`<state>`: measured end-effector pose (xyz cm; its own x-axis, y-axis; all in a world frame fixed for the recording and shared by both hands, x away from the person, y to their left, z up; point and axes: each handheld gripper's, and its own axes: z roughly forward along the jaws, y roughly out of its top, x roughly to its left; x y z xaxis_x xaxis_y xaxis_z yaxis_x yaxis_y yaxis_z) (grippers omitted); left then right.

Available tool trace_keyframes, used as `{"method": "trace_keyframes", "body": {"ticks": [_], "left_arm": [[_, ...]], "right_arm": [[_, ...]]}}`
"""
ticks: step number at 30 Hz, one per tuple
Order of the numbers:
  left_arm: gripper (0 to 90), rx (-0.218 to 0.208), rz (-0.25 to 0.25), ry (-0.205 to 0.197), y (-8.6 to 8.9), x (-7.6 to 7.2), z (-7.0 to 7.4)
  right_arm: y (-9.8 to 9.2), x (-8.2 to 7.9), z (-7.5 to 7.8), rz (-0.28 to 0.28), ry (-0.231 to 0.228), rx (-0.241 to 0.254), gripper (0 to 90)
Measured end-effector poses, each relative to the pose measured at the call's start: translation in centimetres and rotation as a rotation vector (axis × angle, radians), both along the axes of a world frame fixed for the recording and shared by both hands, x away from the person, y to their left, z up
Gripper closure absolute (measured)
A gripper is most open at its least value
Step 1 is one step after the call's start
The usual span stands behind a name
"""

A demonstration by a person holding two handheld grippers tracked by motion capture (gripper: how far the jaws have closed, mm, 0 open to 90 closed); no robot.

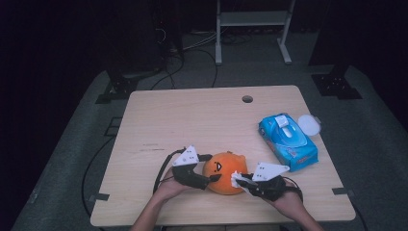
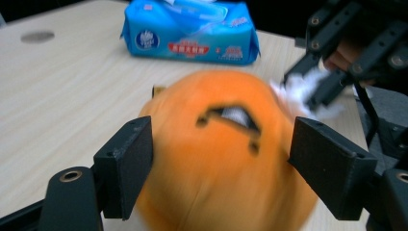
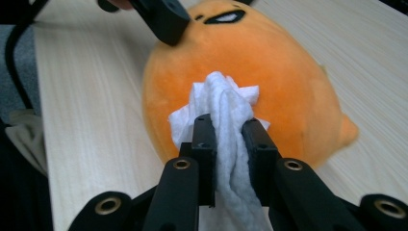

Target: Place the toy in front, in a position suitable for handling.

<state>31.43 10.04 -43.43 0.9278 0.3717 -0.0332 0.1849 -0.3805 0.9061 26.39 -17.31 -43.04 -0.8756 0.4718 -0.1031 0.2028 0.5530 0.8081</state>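
Toy: orange plush toy (image 1: pixel 224 173) near the front edge of the table (image 1: pixel 192 120), between both grippers
Left gripper (image 2: pixel 221 163): jaws apart around the toy
Right gripper (image 3: pixel 230 144): clamped on a white wipe (image 3: pixel 223 103) pressed against the toy
Behind: blue wipes pack (image 1: pixel 287 141)

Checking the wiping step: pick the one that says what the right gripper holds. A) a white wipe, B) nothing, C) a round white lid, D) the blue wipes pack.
A: in the right gripper view the right gripper is shut on a bunched white wipe, pressed against the orange plush toy; the blue wipes pack lies apart on the table.
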Motion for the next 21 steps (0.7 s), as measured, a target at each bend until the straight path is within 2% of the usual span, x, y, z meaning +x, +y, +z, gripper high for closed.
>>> {"method": "trace_keyframes", "body": {"ticks": [1, 2, 5, 10, 12, 14, 16, 18, 20, 21], "left_arm": [[24.3, 0.028, 0.004, -0.028, -0.3, -0.1, -0.2], [27.2, 0.034, 0.007, -0.035, -0.3, 0.0, -0.4], [34.1, 0.040, 0.023, -0.007, 0.3, 0.5, -0.9], [35.7, 0.028, 0.039, 0.046, 1.3, 1.2, -1.3], [35.7, 0.031, 0.046, 0.049, 1.3, 1.3, -1.4], [35.7, 0.033, 0.054, 0.046, 1.2, 1.3, -1.4], [35.7, 0.034, 0.056, 0.050, 1.3, 1.4, -1.5], [35.6, 0.021, 0.056, 0.061, 1.4, 1.5, -1.6], [35.5, 0.024, 0.048, 0.066, 1.6, 1.6, -1.6], [35.5, 0.020, 0.050, 0.073, 1.8, 1.7, -1.7]], "right_arm": [[0.2, -0.1, 0.0, 0.004, -0.003, -0.005, 77.1], [0.4, -0.2, 0.1, 0.009, -0.012, -0.013, 77.0], [0.1, 0.0, 0.3, 0.015, -0.006, 0.006, 77.2], [-1.0, 0.8, 0.5, -0.004, 0.025, 0.040, 77.2], [-1.4, 1.0, 0.6, -0.027, 0.038, 0.060, 77.2], [-1.1, 0.6, 0.9, -0.032, 0.026, 0.064, 77.3], [-0.1, 0.1, 1.1, -0.002, 0.011, 0.057, 77.3], [1.0, -0.2, 0.9, 0.052, 0.038, 0.073, 77.2], [1.8, -0.3, 0.6, 0.065, 0.016, 0.031, 77.2], [1.8, -0.1, 0.6, 0.068, 0.018, 0.033, 77.3]]}}
